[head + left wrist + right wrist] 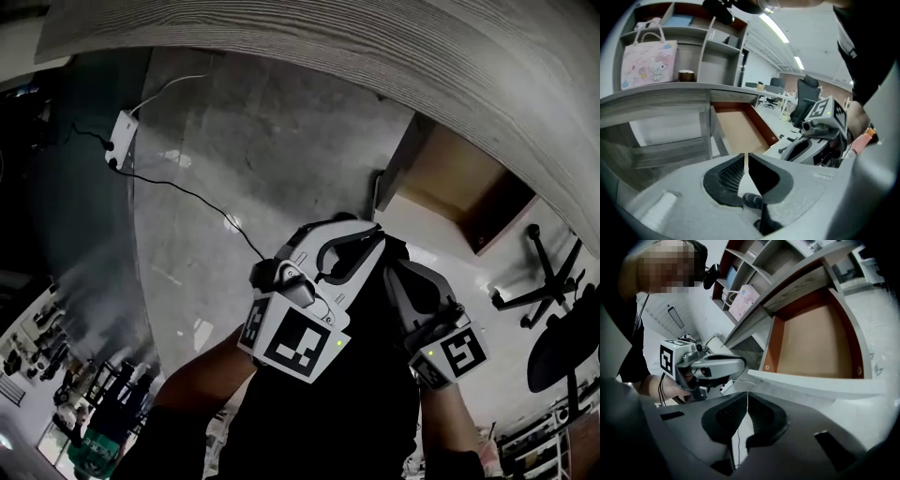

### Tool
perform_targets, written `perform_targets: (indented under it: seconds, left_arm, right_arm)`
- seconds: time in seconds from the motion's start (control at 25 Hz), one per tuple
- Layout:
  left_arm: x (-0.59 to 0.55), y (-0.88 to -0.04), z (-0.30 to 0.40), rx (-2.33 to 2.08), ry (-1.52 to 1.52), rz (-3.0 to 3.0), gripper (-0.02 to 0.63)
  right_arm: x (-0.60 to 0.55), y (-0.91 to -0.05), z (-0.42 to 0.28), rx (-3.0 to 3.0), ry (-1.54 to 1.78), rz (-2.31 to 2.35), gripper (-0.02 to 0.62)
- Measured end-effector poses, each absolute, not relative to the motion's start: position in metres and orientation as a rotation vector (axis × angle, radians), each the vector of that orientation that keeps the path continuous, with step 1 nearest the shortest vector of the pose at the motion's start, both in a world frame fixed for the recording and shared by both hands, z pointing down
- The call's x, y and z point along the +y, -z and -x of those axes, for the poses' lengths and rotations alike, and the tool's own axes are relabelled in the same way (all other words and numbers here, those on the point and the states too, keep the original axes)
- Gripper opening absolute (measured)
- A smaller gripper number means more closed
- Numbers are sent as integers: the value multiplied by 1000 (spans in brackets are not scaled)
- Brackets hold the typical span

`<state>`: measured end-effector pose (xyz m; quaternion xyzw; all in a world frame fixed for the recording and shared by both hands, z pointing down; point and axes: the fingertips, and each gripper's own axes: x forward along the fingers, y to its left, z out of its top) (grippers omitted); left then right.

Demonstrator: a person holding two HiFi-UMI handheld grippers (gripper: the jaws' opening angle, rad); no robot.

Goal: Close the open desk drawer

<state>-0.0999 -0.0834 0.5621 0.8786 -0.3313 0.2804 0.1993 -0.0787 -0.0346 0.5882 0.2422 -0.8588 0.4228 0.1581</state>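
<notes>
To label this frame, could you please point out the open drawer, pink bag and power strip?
open drawer (815, 343), right gripper view, its brown bottom panel.
pink bag (649, 63), left gripper view, middle of its printed front.
power strip (122, 139), head view, middle of its white body.

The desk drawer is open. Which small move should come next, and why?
Probably ease the right gripper forward until its shut tips meet the white front panel of the drawer. The drawer stands pulled out, the panel lies just ahead of this gripper without touching it, and its jaws are together on nothing, fit for pushing.
</notes>
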Motion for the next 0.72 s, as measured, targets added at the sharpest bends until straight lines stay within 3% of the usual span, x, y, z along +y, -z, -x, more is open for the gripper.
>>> perform_targets:
  seconds: [0.04, 0.12, 0.16, 0.72]
  left_arm:
    - [-83, -565, 93, -876, -820, -2477, 21]
    - [-84, -570, 81, -770, -907, -2517, 153]
    - [-84, -572, 76, -725, -957, -2543, 172]
    - [-80, -604, 41, -314, -1400, -2687, 183]
  right_arm:
    - [-32, -588, 78, -2455, -1241, -702, 14]
    - [-28, -591, 75, -2453, -1266, -715, 14]
    - [-26, -593, 71, -2452, -1265, -721, 14]
    - [-30, -608, 38, -2426, -1378, -835, 14]
